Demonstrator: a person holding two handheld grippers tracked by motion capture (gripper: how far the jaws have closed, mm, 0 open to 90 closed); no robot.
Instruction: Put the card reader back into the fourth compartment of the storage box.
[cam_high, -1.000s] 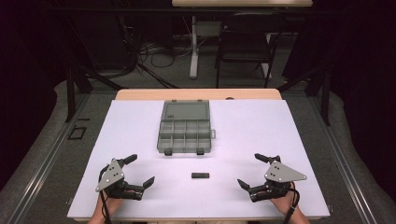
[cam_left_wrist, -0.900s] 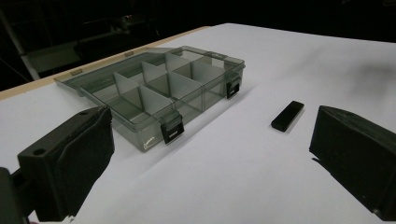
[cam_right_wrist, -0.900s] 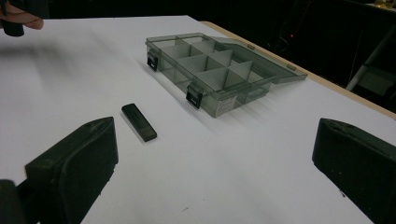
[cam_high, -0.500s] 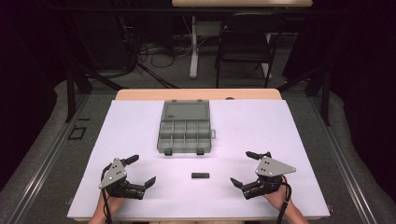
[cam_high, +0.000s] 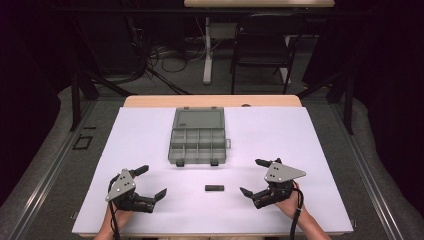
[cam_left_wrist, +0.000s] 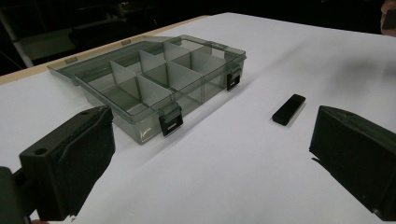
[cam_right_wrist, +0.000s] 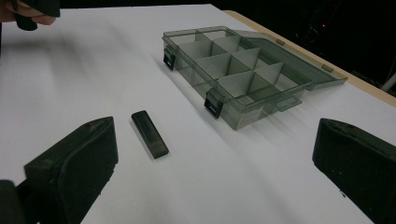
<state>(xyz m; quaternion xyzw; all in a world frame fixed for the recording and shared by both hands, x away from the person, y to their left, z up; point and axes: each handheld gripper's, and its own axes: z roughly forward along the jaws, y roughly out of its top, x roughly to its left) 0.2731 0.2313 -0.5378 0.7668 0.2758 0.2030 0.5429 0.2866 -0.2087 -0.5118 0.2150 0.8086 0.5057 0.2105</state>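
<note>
Both tongs open wide, holding nothing. Left tongs (cam_high: 150, 182) sit low at the near-left of the white worktop (cam_high: 310, 140), jaws spread and pointing toward the middle; right tongs (cam_high: 252, 177) mirror that at the near-right, jaws likewise spread and aimed inward. Small black block (cam_high: 214, 188) lies flat on the worktop between the two, apart from both, a bit closer to the right tongs. In the right gripper view the block (cam_right_wrist: 149, 134) lies just ahead of its left-hand jaw, long axis running away from the camera, not between the pads. In the left gripper view the same block (cam_left_wrist: 288, 109) lies further out, off toward the right-hand jaw. Grey translucent compartment box (cam_high: 198, 141) sits mid-worktop beyond the block, lid swung fully open and lying flat on the far side, two dark latches on the near edge. Dividers split it into two rows of compartments; those I can see into hold nothing in the left gripper view (cam_left_wrist: 154, 81) or right gripper view (cam_right_wrist: 243, 70). Block and box are apart, the block just in front of the latch edge. A hand (cam_high: 290, 205) holds the right tongs from the bottom edge.
</note>
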